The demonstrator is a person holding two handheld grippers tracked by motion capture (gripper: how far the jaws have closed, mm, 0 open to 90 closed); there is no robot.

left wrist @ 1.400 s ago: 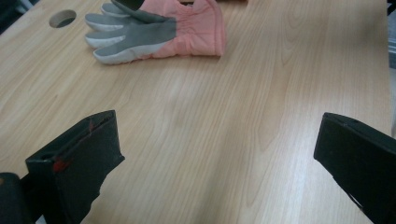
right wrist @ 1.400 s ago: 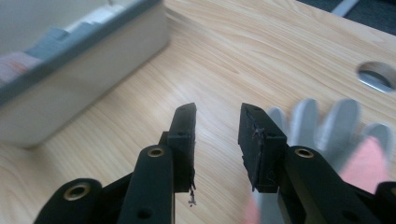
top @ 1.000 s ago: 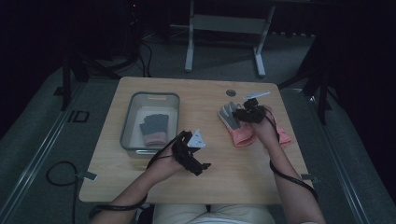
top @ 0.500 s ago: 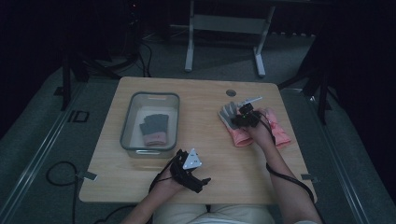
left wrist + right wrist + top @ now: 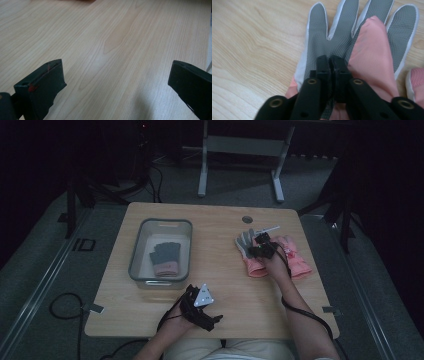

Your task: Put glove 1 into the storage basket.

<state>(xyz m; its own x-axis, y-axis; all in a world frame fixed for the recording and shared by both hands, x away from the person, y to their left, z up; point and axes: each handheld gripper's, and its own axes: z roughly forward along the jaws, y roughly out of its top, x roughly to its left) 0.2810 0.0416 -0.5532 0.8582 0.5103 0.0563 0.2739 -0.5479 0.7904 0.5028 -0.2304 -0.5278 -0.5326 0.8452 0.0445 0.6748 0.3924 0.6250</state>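
Right claw [image 5: 332, 61] pinches grey glove [image 5: 342, 32] palm.

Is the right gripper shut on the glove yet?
Shut on it. The right gripper's jaws have just closed and meet over the glove's grey palm, pinching its fabric.

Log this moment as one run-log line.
right gripper: jaws just closed, pinching the grey-palmed glove | left gripper: open over bare table | bin: holds a dark glove
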